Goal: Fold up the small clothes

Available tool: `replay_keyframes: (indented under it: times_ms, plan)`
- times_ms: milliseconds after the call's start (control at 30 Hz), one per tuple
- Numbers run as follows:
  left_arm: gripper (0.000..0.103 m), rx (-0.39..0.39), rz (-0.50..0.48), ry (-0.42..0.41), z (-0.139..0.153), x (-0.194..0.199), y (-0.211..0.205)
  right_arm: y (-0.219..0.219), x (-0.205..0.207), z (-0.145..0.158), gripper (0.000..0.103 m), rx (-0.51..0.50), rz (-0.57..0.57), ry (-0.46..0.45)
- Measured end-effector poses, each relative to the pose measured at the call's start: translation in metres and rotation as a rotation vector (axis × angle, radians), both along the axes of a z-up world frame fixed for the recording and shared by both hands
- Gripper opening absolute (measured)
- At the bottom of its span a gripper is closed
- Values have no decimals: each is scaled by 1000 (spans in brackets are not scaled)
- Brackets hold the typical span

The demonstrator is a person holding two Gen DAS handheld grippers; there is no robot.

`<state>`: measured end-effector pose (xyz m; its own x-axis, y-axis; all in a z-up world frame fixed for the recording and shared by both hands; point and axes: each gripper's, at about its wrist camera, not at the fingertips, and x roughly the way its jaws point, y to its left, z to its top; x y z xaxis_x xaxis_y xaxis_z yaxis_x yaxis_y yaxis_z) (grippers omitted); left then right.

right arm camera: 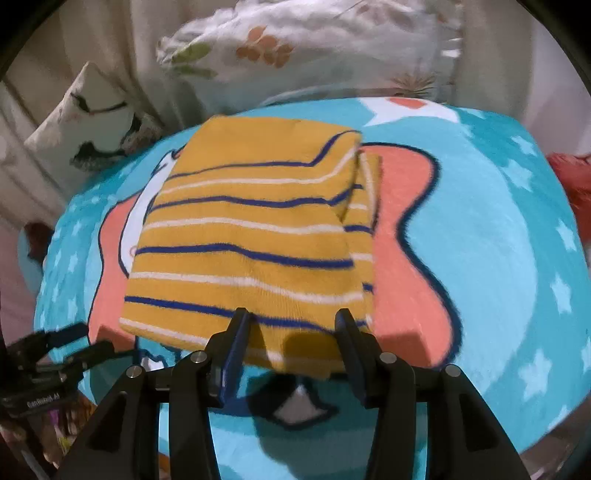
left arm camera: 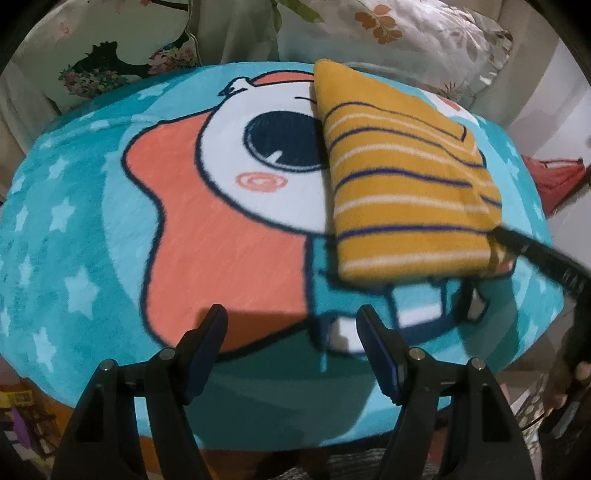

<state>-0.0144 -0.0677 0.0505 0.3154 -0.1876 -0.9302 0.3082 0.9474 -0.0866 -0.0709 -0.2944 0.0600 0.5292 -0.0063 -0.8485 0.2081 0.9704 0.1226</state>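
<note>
A mustard-yellow garment with blue and white stripes (left arm camera: 402, 184) lies folded into a compact rectangle on a teal cartoon blanket (left arm camera: 74, 229). It fills the middle of the right wrist view (right arm camera: 251, 229). My left gripper (left arm camera: 291, 325) is open and empty, hovering above the blanket to the left of and nearer than the garment. My right gripper (right arm camera: 291, 325) is open, its fingers astride the garment's near edge. In the left wrist view one right gripper finger (left arm camera: 517, 243) rests at the garment's near right corner. The left gripper shows at the lower left of the right wrist view (right arm camera: 74, 347).
Floral pillows (left arm camera: 424, 33) and a pale cushion with a dark print (left arm camera: 122, 62) lie behind the blanket. A red cloth (left arm camera: 554, 181) sits off the blanket's right side. The blanket's edges drop off at front and sides.
</note>
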Motion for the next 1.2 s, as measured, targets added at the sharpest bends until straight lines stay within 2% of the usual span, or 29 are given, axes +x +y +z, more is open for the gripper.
replay_keyframes:
  times_ms: [100, 267, 367, 433, 467, 600, 833, 1200]
  plan:
    - [71, 22, -8, -12, 1, -9, 9, 11, -4, 16, 52, -3, -24, -61]
    - [71, 26, 10, -33, 7, -22, 24, 43, 22, 24, 52, -67, 36, -107]
    - [71, 29, 21, -47, 12, -28, 31, 49, 45, 3, 52, -107, 44, -52]
    - [71, 22, 28, -53, 16, -32, 35, 46, 59, -22, 53, -123, 50, 38]
    - [71, 23, 31, -60, 18, -34, 37, 44, 59, -25, 53, -120, 51, 38]
    - [72, 47, 36, -101, 26, -42, 41, 45, 40, -8, 54, -94, 41, -2]
    - [73, 29, 46, -156, 39, -52, 49, 46, -4, 5, 56, -78, -22, -45]
    - [75, -5, -31, -162, 41, -69, 41, 48, -72, -14, 57, -61, -123, -8]
